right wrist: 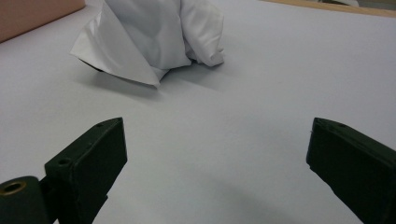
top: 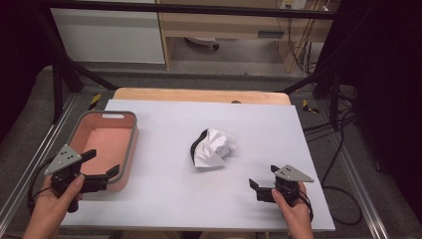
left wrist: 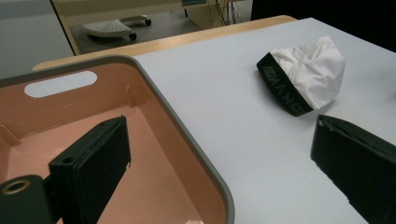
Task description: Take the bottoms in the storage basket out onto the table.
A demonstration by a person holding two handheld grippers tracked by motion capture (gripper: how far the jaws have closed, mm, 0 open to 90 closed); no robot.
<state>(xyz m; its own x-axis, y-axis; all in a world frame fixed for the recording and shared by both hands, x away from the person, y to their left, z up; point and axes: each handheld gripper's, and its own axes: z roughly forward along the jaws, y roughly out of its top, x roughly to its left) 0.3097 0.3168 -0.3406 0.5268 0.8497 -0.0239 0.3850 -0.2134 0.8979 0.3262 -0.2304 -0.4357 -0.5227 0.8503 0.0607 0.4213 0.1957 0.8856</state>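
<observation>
A crumpled white garment with a black waistband (top: 212, 147) lies near the middle of the white table (top: 209, 199). It also lies at the upper right of the left gripper view (left wrist: 306, 74) and at the top of the right gripper view (right wrist: 154, 37). My left gripper (top: 103, 163) hangs open over the near right corner of the pink bin (top: 107, 144): one jaw is above the bin's floor (left wrist: 140, 154), the other above the table. My right gripper (top: 263, 177) is open and empty, low over the table, short of the garment.
The pink bin with a grey rim (left wrist: 187, 135) stands at the table's left side and holds nothing. A wooden board edge (top: 199, 94) runs along the table's far side. Black frame bars and cables (top: 343, 149) flank the table.
</observation>
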